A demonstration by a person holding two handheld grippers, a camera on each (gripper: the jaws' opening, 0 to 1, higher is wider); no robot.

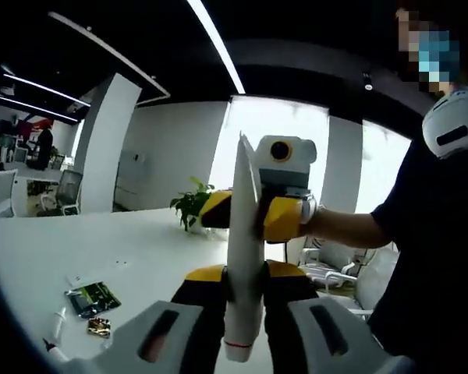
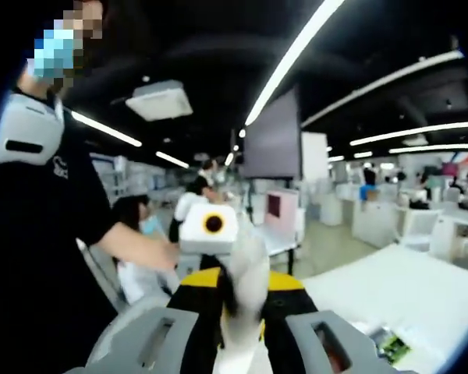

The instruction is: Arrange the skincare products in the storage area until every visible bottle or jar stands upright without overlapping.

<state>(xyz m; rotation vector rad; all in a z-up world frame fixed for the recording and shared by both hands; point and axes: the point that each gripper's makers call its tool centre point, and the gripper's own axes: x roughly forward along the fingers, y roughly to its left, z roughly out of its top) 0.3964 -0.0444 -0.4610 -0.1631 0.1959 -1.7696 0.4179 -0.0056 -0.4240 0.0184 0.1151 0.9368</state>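
In the left gripper view a white tube [image 1: 242, 257] stands at frame centre, raised well above the white counter [image 1: 101, 241], its crimped flat end up and its capped end low between the left gripper [image 1: 243, 327] fingers, which pinch it. The right gripper [image 1: 257, 214] comes in from the right and its yellow-and-black fingers close on the same tube higher up. The counter spreads bare toward the left, with a green packet [image 1: 92, 298] and a few small items near the lower left edge; a potted plant [image 1: 192, 204] sits beyond. In the right gripper view the tube [image 2: 246, 292] is blurred between the right gripper [image 2: 246, 327] fingers, with the counter [image 2: 405, 292] at lower right.
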